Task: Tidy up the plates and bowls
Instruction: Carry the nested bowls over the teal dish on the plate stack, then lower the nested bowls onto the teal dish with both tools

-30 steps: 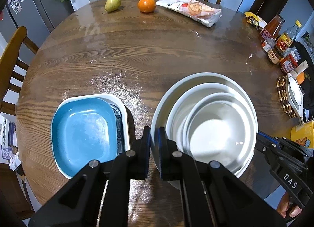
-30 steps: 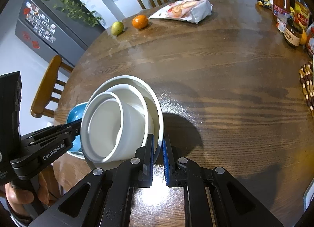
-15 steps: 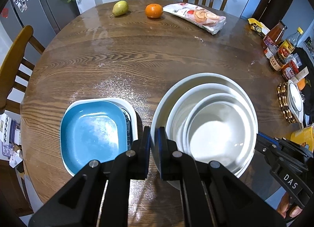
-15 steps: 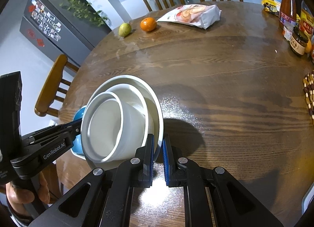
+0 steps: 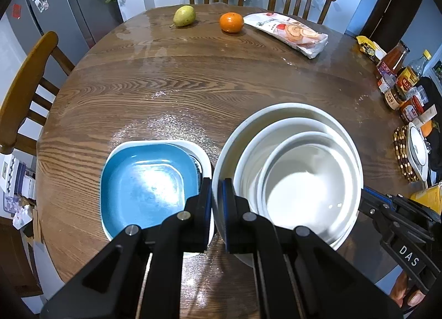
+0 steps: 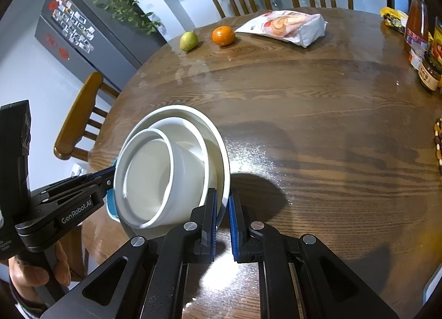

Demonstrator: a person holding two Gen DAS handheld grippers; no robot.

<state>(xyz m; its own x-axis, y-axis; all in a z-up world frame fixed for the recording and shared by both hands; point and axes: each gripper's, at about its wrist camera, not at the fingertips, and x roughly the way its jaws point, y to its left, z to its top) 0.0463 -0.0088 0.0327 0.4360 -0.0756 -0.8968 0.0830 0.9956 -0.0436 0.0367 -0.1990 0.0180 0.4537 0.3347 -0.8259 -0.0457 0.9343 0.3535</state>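
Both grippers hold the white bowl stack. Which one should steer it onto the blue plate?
Left, probably. The left gripper grips the bowl stack on the rim beside the blue plate; the right gripper clamps the far rim.

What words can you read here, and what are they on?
"DAS": on the right gripper, seen from the left wrist.
"GenRobot.AI": on the left gripper, seen from the right wrist.
Snack bag, jars, fridge magnets: print too small or blurred to read.

Jar labels point(image 5: 406, 92) too small to read; patterned plate point(image 5: 198, 165) mostly hidden under blue plate point(image 5: 146, 183).
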